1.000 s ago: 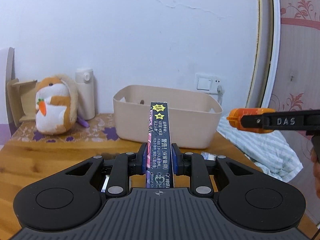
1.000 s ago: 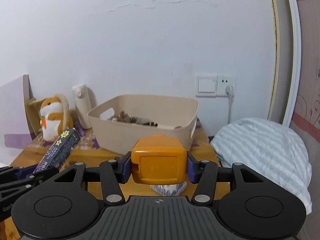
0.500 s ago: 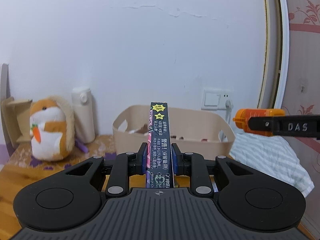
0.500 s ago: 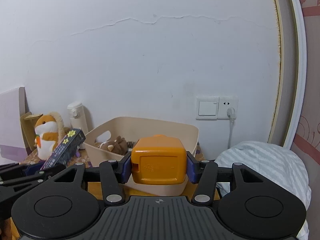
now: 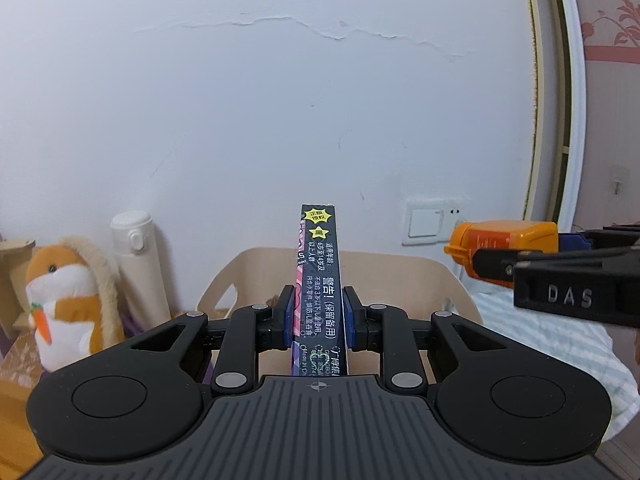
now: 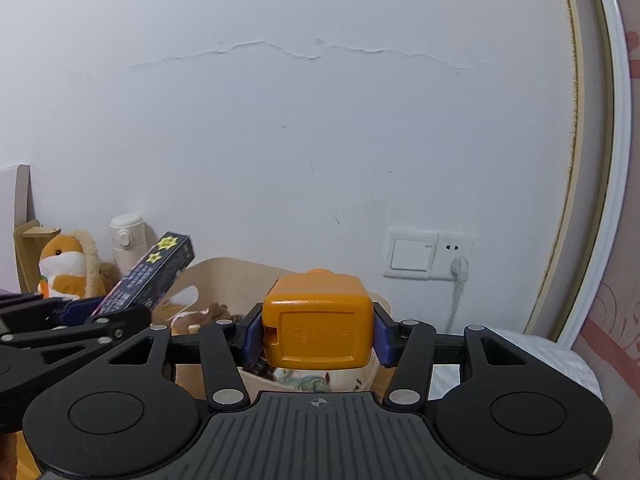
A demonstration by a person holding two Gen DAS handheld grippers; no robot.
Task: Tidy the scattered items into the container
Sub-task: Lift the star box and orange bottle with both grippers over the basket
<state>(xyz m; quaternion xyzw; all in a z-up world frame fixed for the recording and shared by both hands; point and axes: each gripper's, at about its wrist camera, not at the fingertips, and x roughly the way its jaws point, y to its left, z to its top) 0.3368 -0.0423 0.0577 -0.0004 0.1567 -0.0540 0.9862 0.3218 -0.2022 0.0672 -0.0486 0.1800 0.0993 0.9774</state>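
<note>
Both hands loaded — the left gripper (image 5: 318,316) pinches a dark box (image 5: 320,280) narrowly, the right gripper (image 6: 318,330) clamps an orange block (image 6: 318,320) at mid width. The beige bin (image 5: 440,284) sits just ahead, below — best get fully over its rim, then let go one at a time.

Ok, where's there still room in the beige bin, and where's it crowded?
Inside the beige bin, the left end by the handle cutout is crowded with a brown plush; a patterned item lies nearer the middle. The rest of its floor is hidden. Outside, bare table wood shows in front of the hamster plush.
</note>
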